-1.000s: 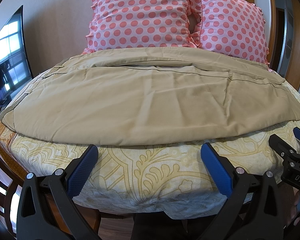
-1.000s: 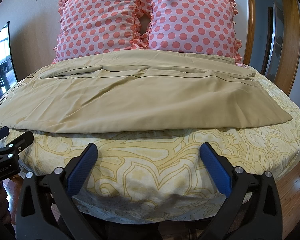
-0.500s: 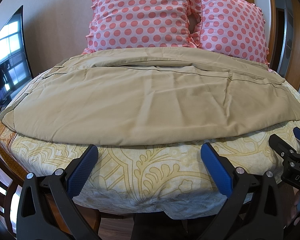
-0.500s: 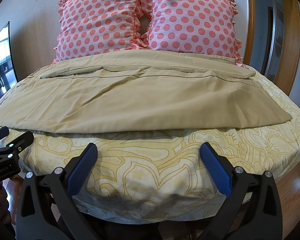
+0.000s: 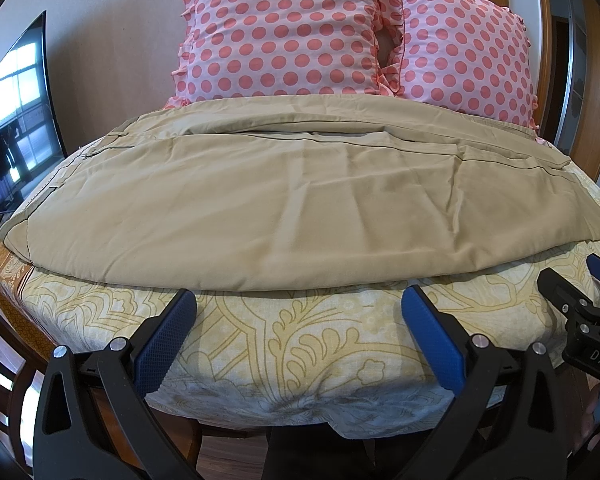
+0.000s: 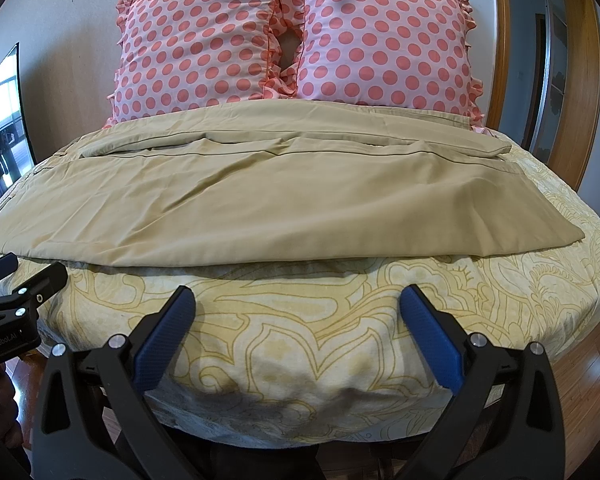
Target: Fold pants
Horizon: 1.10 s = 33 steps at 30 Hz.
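The tan pants (image 5: 284, 208) lie spread lengthwise across the surface (image 5: 300, 340), which wears a cream cloth with a yellow leaf pattern; one leg is folded over the other, so the seam line runs along the far side, and the near folded edge sits just back from the cloth's front rim. The waist end reaches toward the left, the cuffs toward the right. Behind the pants, touching their far edge, two pink pillows (image 5: 284, 28) with red dots stand propped against the wall. A dark screen (image 5: 20, 120) stands at the left. The left hand-held gripper (image 5: 298, 340) hovers in front of the near edge, released, its blue pads (image 5: 168, 336) wide apart and touching nothing. The right hand-held gripper (image 6: 296, 340) hangs beside it, likewise released with nothing between its pads, short of the pants (image 6: 260, 208). Each gripper shows at the edge of the other's view, close by.
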Tool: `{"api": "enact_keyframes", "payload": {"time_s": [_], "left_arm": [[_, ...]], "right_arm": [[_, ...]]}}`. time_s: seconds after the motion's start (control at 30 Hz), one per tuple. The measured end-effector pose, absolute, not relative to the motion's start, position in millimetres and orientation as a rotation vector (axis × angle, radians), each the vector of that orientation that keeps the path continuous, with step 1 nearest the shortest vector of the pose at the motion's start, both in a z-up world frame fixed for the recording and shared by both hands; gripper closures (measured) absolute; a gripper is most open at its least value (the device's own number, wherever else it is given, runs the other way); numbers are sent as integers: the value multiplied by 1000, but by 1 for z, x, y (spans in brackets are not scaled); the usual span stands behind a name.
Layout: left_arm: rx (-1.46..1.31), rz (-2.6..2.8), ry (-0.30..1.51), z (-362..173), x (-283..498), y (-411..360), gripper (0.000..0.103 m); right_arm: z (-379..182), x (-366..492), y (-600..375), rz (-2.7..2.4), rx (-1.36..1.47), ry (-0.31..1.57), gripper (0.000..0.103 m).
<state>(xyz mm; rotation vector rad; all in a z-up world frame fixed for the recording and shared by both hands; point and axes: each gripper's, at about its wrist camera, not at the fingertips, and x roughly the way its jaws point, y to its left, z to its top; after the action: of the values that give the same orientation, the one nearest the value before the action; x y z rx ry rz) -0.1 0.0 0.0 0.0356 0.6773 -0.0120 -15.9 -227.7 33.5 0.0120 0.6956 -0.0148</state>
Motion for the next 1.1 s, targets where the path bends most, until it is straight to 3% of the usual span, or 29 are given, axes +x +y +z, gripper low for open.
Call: {"api": "enact_keyframes", "payload": {"time_s": [0.8, 0.93, 1.1], "left_arm": [[40, -49, 698, 5, 0, 4, 1], [15, -62, 641, 30, 0, 18, 1], [-25, -19, 577, 63, 32, 36, 1]], "right_arm": [[50, -5, -252, 11, 93, 712, 2], [90, 29, -300, -58, 188, 654, 2], [127, 138, -368, -209, 282, 650, 2]]}}
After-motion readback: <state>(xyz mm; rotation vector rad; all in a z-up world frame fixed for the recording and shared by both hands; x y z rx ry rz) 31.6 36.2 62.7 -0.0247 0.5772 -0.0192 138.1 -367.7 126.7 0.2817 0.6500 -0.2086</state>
